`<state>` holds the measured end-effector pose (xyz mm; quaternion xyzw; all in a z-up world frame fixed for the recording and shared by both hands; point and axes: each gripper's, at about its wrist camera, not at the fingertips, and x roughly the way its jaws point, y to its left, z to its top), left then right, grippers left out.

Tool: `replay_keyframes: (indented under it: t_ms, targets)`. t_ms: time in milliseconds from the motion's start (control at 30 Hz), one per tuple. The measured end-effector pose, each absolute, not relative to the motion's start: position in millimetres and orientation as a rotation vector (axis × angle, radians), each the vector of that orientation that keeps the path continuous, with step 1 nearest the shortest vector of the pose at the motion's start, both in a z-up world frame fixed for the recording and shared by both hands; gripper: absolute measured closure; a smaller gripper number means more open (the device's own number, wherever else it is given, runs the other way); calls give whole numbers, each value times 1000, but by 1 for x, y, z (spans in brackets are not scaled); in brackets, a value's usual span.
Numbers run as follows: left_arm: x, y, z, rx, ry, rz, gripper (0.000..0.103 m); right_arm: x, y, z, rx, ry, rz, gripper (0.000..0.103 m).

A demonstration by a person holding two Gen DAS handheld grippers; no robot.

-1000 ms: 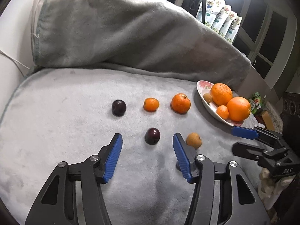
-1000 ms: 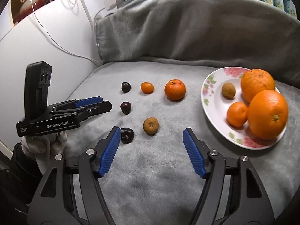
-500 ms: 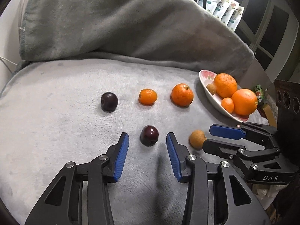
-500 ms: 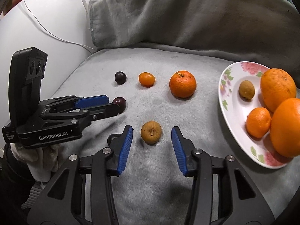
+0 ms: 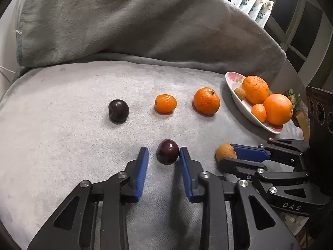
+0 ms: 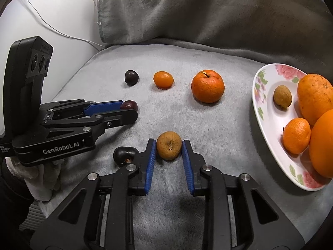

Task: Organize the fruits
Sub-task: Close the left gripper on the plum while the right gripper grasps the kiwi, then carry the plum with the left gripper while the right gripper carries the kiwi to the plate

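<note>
On the grey blanket, a dark red plum point(image 5: 167, 151) lies between the blue pads of my left gripper point(image 5: 163, 151). Its jaws are closing; the right pad touches the plum and a gap shows at the left pad. My right gripper point(image 6: 169, 143) is shut on a brown round fruit point(image 6: 169, 148), both pads against its sides. Further back stand another dark plum point(image 5: 118, 110), a small mandarin point(image 5: 165, 103) and a bigger mandarin point(image 5: 206, 101) in a row. A third dark plum point(image 6: 124, 155) lies just left of the right gripper's left finger.
A flowered plate point(image 6: 262, 95) at the right holds two oranges, a small mandarin and a brown fruit. A blanket-covered backrest point(image 5: 145, 27) rises behind the row. A white wall with a cable point(image 6: 62, 35) is on the left. A gloved hand point(image 6: 41, 179) holds the left gripper.
Both grippers moved forward and down over the blanket and their jaws narrowed. The left now brackets the dark red plum; the right has closed on the brown fruit.
</note>
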<state>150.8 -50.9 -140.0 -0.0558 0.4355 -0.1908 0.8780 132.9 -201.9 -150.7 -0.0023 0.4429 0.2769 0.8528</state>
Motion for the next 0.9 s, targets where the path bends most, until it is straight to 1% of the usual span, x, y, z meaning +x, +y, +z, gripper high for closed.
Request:
replay_keyframes:
  t_ms: [67,167,467,900]
  targets:
    - [150,-51,-140,-115,906,-399,82,133,-202,-151,-9,930,581,76]
    - [150,-51,-140,-107,902,-400,84,132,-202,-150,-7,927,579,76]
    - [146,-48,-134,-118,884,-398,84,130,-214,-142,31,896,569,76]
    - [140,-59,-108,-139,821,-454,84,113,-251,-103,60,779,514,76]
